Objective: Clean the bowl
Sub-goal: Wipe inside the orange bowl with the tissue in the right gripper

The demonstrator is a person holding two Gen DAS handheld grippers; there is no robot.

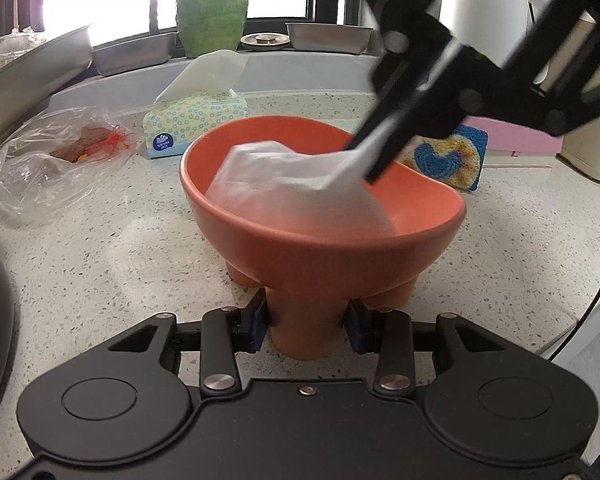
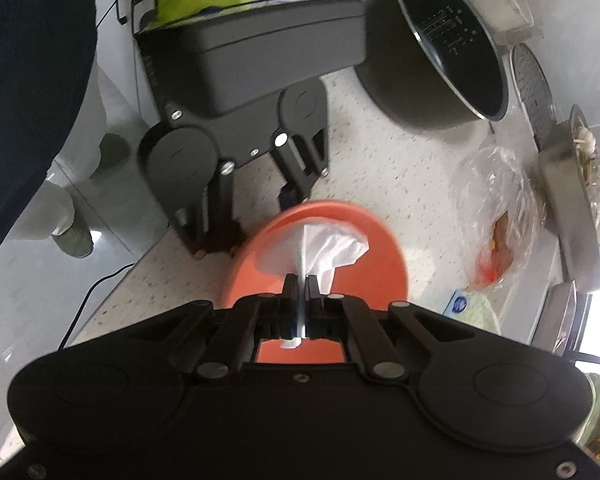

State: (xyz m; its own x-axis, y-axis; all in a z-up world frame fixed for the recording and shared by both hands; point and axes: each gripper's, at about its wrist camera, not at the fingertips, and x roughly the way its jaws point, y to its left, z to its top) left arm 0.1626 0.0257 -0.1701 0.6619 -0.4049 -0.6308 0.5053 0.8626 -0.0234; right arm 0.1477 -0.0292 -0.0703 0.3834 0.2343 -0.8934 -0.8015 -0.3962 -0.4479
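bowl [image 1: 324, 248]: matt orange, smooth, ceramic-looking | tissue [image 1: 300, 188]: thin white paper, creased | my left gripper [image 1: 306, 330]: matt black plastic, blue pads | table [image 1: 120, 248]: speckled polished stone | trays [image 1: 136, 54]: brushed metal | bag [image 1: 40, 168]: clear crinkled plastic | pot [image 2: 440, 52]: dark, smooth inside
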